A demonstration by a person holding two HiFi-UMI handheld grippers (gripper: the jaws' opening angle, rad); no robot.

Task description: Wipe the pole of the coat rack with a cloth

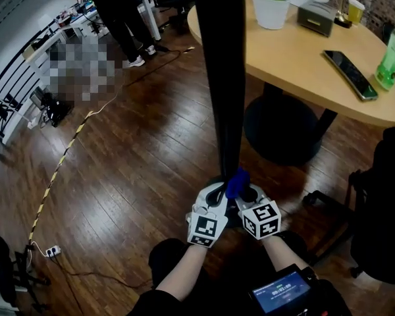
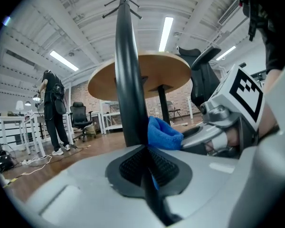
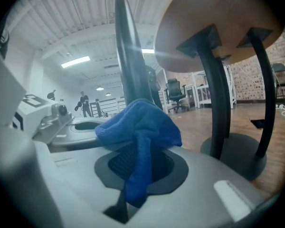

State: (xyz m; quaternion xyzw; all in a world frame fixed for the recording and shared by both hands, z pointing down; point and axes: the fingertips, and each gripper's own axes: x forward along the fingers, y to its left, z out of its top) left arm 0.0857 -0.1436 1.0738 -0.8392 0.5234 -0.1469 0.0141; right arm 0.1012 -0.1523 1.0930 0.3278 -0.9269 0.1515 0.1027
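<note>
Right gripper (image 3: 142, 161) clamps the blue cloth (image 3: 140, 122) right at the foot of the coat rack pole (image 1: 225, 78). Left gripper (image 2: 145, 164), just left of the pole, is closed, pinching a cloth sliver.

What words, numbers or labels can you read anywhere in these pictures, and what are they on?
No text reads clearly.
Device screen: digits, too blurred to read.
Green bottle label: too small to read.
Marker cubes: square patterns only, no words.

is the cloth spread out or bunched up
Bunched up: the blue cloth sits crumpled in folds, pinched in the right gripper's shut jaws.
</note>
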